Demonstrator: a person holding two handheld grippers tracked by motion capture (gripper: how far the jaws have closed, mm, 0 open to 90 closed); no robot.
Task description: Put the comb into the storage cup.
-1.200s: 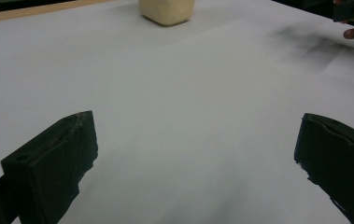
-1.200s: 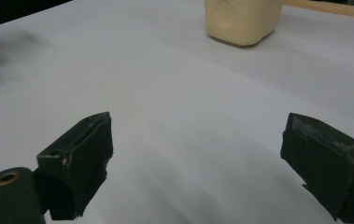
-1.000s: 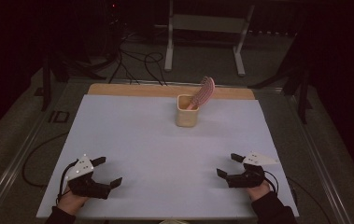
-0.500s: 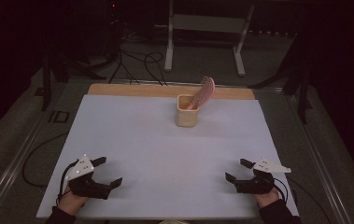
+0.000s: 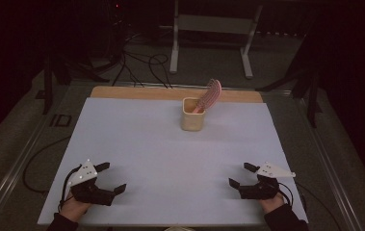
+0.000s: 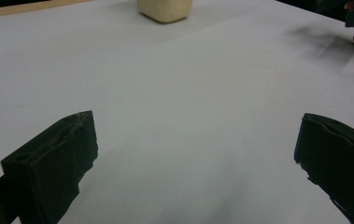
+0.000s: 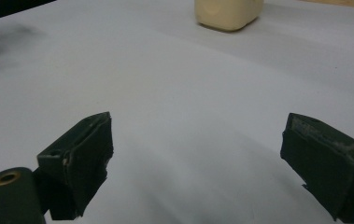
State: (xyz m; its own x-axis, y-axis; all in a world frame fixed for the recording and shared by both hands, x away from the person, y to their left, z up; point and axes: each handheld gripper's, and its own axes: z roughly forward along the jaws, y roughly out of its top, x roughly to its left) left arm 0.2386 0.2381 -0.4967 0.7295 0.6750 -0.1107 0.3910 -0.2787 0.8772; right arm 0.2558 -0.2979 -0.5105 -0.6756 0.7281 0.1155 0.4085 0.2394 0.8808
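A pale white-topped rectangular table [image 5: 136, 144] with a light wooden strip [image 5: 136, 93] along its far edge stands in a dark room; beyond it, black cables [image 5: 139, 65] lie on grey floor beside a grey metal-legged stand [image 5: 211, 29]

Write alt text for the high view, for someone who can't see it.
A pink ridged hairbrush stands tilted in a small cream plastic cup toward the far side of a white-covered table. At the near edge a person's hands hold two black tools, the left tool and the right tool, both open and empty.
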